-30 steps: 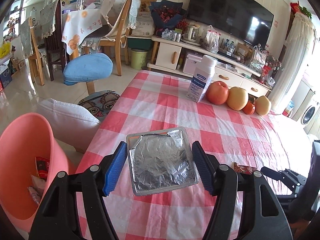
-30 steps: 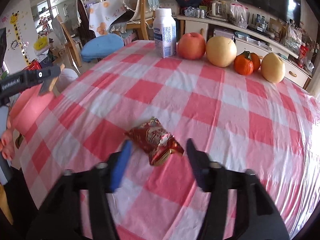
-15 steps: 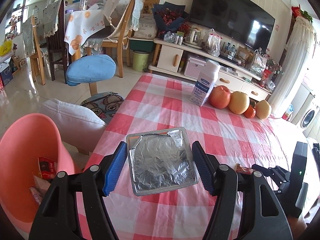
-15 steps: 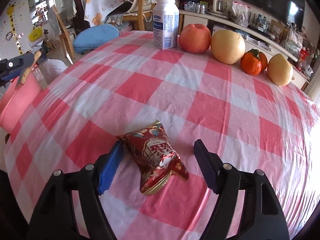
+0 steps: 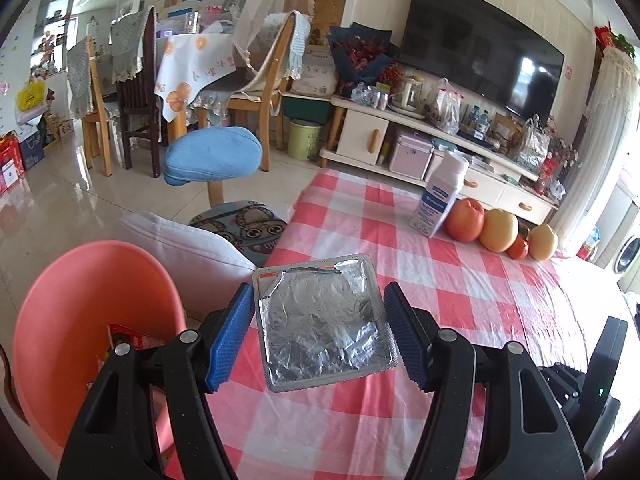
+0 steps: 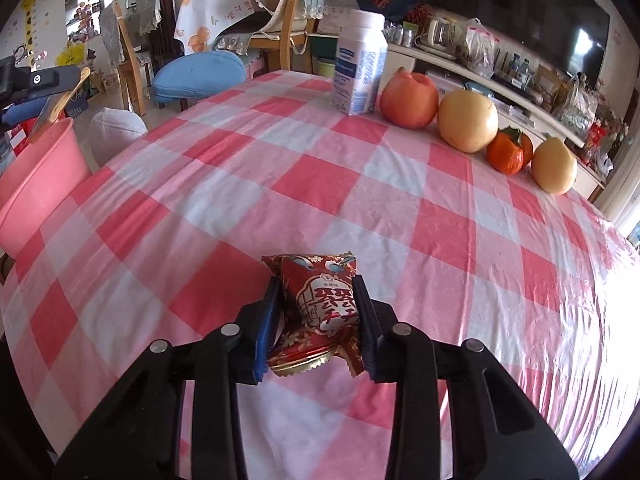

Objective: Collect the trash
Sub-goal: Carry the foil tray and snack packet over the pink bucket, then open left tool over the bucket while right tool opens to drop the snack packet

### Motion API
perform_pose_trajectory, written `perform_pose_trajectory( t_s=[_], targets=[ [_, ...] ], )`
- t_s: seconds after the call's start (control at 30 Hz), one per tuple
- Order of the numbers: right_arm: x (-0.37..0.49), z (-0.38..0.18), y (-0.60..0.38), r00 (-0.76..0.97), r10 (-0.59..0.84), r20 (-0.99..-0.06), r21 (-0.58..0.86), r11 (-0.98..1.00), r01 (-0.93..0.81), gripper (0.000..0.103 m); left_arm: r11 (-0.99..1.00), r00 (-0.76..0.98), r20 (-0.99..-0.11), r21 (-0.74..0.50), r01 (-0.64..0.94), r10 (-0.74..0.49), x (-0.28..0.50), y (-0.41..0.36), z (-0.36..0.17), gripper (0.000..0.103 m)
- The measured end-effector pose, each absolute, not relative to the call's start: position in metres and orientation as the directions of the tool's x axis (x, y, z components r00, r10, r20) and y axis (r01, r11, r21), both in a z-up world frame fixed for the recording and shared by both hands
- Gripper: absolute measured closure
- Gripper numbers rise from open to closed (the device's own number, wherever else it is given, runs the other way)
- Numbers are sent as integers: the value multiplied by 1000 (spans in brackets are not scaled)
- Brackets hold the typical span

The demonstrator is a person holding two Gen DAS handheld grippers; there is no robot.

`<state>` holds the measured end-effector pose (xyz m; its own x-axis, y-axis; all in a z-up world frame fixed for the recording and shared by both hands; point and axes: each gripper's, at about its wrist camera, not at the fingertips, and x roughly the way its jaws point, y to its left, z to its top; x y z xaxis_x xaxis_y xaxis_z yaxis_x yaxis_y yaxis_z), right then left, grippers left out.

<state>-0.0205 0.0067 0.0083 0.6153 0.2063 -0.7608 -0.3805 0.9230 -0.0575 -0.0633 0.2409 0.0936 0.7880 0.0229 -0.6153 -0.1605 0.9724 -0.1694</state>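
Left wrist view: left tongs (image 5: 318,330) gripping a flat square silver foil packet (image 5: 323,322) by its two side edges between blue ribbed pads (image 5: 229,340), held level above the near left edge of the red-and-white checked tabletop (image 5: 400,264). Round pink plastic bin (image 5: 60,308) at near left, beside and below the tabletop edge, with a red wrapper lying inside. White cushion (image 5: 188,252) just beyond the bin. White bottle with blue label (image 5: 438,200) at the far side of the tabletop, with a red apple (image 5: 465,220) just to its right, followed by a yellow pear (image 5: 498,230), an orange tangerine (image 5: 519,246) and a second, smaller yellow pear (image 5: 543,242) in a row. Blue padded stool (image 5: 214,156) on the floor beyond the tabletop, at far left.

Right wrist view: right tongs (image 6: 316,320) closed on a red printed snack wrapper (image 6: 318,312), pinched from both sides, its gold-edged near end crumpled toward the camera, low over the near centre of the checked tabletop (image 6: 360,184); contact with the cloth cannot be told. Pink bin (image 6: 40,180) at the left edge of the tabletop, with the left tongs' black body (image 6: 40,80) above it. Bottle (image 6: 360,64), apple (image 6: 408,98), large pear (image 6: 467,120), tangerine (image 6: 506,154) and small pear (image 6: 554,166) lined along the far right of the tabletop, well apart from the wrapper.
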Motion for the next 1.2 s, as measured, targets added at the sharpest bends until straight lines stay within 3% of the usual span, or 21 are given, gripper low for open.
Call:
perform_pose_trajectory(
  t_s=[0.43, 0.67, 1.1, 1.17, 1.2],
  targets=[
    [-28, 69, 99, 619, 366, -695, -9, 856, -517, 67, 932, 809, -581, -241, -271, 85, -82, 299, 104, 36],
    [-32, 92, 176, 573, 468, -673, 8, 779, -627, 67, 883, 794, -579, -255, -394, 186, -97, 349, 104, 36],
    [-60, 91, 291, 479, 561, -675, -51, 612, -789, 66, 772, 724, -609, -274, -574, 323, -121, 421, 94, 35],
    [-61, 82, 302, 464, 538, -704, -77, 592, -802, 66, 756, 709, -617, -267, -598, 343, -122, 427, 92, 34],
    [-63, 78, 304, 469, 527, -709, -90, 592, -801, 61, 751, 701, -622, -262, -606, 349, -121, 428, 91, 27]
  ],
)
